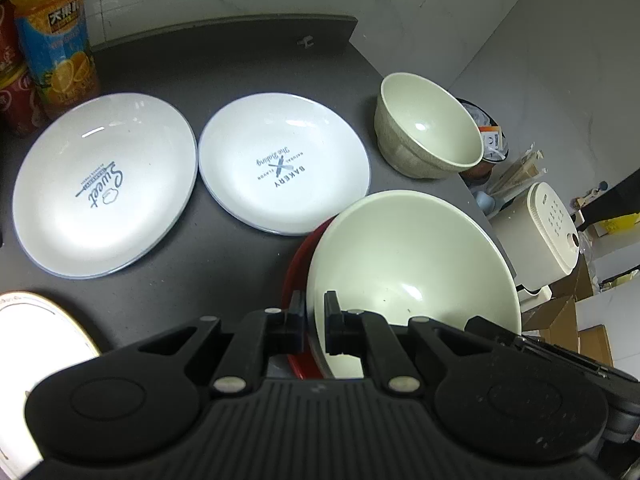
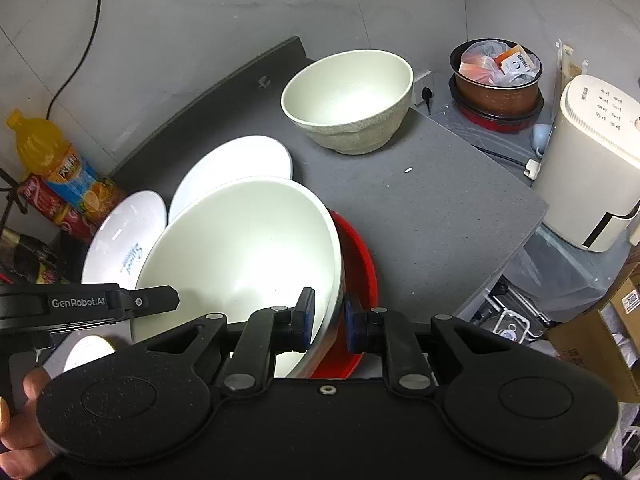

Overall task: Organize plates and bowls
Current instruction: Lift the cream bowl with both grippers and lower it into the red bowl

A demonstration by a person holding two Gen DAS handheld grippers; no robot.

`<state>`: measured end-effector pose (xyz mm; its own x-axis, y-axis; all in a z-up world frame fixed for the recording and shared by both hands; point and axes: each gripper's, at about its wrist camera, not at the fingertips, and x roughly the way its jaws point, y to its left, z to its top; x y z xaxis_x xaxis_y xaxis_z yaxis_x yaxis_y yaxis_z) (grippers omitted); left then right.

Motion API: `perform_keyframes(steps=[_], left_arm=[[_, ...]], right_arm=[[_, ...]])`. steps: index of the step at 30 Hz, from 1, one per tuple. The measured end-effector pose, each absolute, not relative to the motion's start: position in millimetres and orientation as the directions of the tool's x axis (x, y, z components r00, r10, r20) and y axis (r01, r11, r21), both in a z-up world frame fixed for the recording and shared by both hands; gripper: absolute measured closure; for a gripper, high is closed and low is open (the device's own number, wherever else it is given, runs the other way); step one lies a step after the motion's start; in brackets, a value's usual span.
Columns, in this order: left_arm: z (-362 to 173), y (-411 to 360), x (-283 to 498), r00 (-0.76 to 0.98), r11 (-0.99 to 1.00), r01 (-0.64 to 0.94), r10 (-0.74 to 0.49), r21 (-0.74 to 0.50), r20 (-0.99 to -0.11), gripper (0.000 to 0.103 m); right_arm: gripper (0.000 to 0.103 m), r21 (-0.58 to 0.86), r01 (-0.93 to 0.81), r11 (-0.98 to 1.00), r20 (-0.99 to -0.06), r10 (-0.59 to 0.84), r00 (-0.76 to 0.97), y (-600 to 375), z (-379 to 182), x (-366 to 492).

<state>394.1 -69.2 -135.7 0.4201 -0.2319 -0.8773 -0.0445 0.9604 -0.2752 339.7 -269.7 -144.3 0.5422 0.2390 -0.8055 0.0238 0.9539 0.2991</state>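
Observation:
A large cream bowl (image 1: 408,264) rests in a red dish (image 1: 294,280) near the dark table's front right. My left gripper (image 1: 314,312) is shut on the bowl's near rim, one finger inside and one outside. In the right wrist view the same bowl (image 2: 248,248) has its rim between the pads of my right gripper (image 2: 328,316), with a thin gap at the outer pad, so it stands open. Two white printed plates (image 1: 104,184) (image 1: 284,164) lie flat further back. A smaller speckled cream bowl (image 1: 428,128) stands upright at the far right corner.
An orange juice bottle (image 1: 56,40) and red cans (image 1: 12,80) stand at the back left. A gold-rimmed white plate (image 1: 36,332) lies at the near left. Beyond the table's right edge (image 2: 520,208) are a white appliance (image 2: 592,160) and a pot holding a plastic bag (image 2: 496,76). A hand (image 2: 20,420) shows at bottom left.

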Motion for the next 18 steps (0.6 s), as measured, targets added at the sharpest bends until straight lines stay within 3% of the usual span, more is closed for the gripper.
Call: perform_keyframes(steps=[18], left_arm=[[-149.4, -71.1, 405.5, 0.348, 0.959, -0.072, -0.233, -0.274, -0.908, 0.093]], right_arm=[[0.069, 0.315, -0.017, 0.949, -0.824, 0.282, 0.491, -267.0, -152.5, 350.1]])
